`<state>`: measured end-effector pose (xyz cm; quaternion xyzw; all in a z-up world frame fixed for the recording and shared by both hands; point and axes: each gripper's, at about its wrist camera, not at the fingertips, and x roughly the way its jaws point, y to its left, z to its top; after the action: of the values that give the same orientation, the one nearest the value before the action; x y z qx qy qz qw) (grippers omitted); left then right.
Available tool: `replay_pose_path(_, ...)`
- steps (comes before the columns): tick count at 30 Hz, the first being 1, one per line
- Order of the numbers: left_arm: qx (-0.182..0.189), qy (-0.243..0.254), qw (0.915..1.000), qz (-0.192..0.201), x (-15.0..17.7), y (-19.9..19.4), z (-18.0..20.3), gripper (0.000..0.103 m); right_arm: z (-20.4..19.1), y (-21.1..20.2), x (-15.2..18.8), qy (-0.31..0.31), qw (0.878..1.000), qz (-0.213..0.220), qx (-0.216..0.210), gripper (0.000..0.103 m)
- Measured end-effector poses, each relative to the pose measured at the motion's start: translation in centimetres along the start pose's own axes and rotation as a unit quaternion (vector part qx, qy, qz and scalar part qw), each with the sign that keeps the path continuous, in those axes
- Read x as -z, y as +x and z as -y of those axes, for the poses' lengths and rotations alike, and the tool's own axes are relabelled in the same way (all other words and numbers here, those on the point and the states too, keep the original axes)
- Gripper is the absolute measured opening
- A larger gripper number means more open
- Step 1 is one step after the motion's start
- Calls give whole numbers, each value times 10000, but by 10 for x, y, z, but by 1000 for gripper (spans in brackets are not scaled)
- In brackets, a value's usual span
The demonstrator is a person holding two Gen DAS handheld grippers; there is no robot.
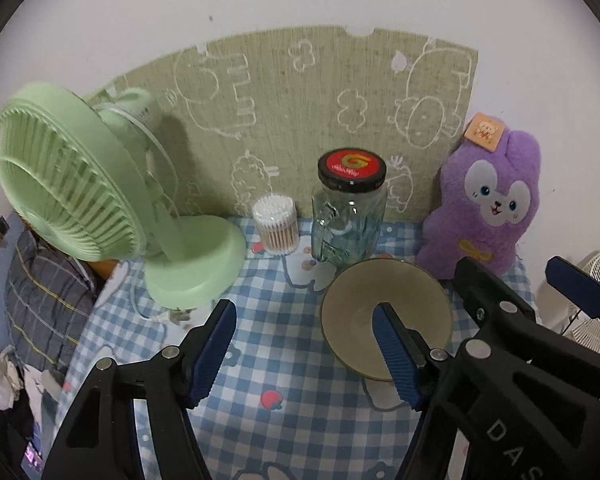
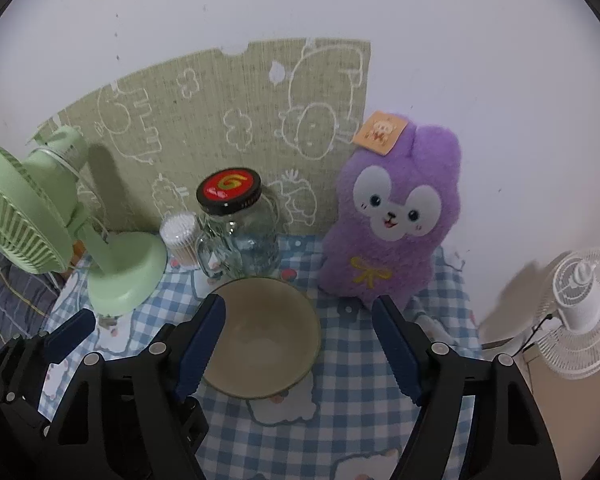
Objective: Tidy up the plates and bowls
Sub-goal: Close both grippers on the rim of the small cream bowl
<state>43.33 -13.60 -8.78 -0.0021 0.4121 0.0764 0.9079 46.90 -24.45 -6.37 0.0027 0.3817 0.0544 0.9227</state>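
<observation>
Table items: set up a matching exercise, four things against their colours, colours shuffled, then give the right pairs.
Things:
1. desk fan
2. plush toy
3. jar lid
4. bowl

Colours:
A. purple
B. beige
C. red with a black rim
D. light green

Pairs: 1-D, 2-A, 3-C, 4-B

One bowl (image 2: 260, 332) sits on the checked surface (image 2: 352, 400). Also one green desk fan (image 1: 80, 200), one white standing fan (image 2: 580, 312), one lidded glass jar (image 1: 350, 216), one tub of cotton swabs (image 1: 276, 226), and one purple plush toy (image 2: 392, 224).
</observation>
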Motion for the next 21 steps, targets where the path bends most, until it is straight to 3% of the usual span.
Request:
replay_pose_path(13,-2,53,9999,-123,2,60,2,72,2,61,8,255,9992,-300,-23,64)
replay_pose_path(21,132,192,9994,-271,7,86,14,66,13,88,16,325,9979,-552,76,56)
